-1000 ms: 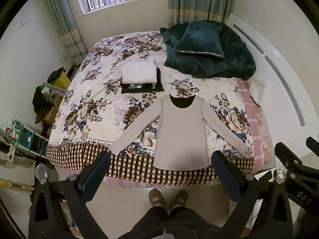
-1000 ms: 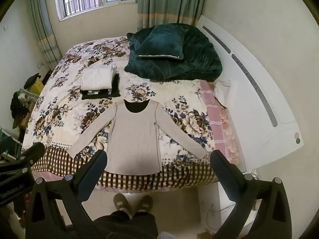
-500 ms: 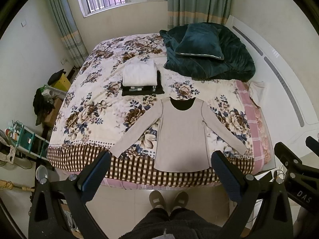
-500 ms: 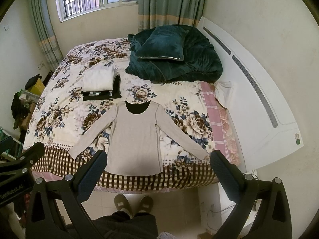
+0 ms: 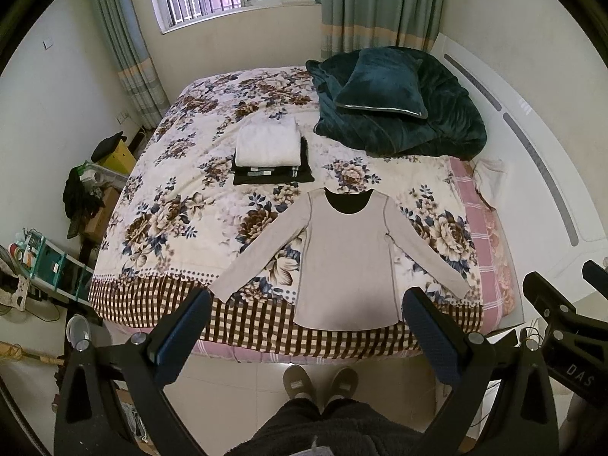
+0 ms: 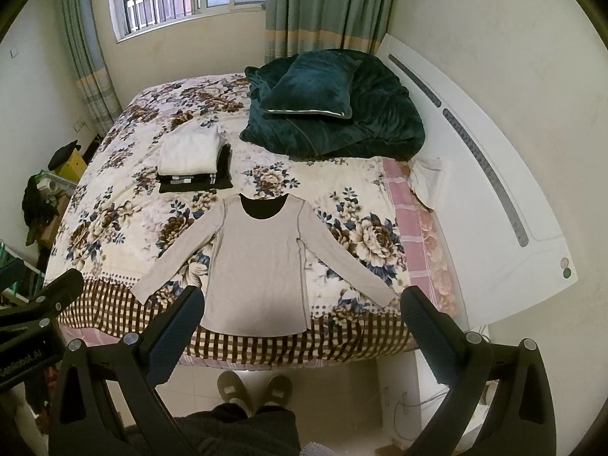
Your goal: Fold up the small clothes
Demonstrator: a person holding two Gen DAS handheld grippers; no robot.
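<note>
A beige long-sleeved top (image 5: 347,254) lies flat on the floral bed, sleeves spread, hem at the near edge; it also shows in the right wrist view (image 6: 258,262). Behind it is a stack of folded clothes (image 5: 268,152), white on black, also in the right wrist view (image 6: 192,161). My left gripper (image 5: 304,304) is open and empty, held high above the floor in front of the bed. My right gripper (image 6: 300,302) is open and empty at the same height, to the right of the left one.
A dark green duvet and pillow (image 5: 395,106) lie at the far right of the bed. The white headboard (image 6: 494,190) is on the right. Clutter and a teal rack (image 5: 49,262) stand on the left. The person's slippered feet (image 5: 321,383) stand before the bed edge (image 5: 304,345).
Both grippers have tilted up or pulled back slightly, so the bed and top sit lower in view. Nothing on the bed has moved.
</note>
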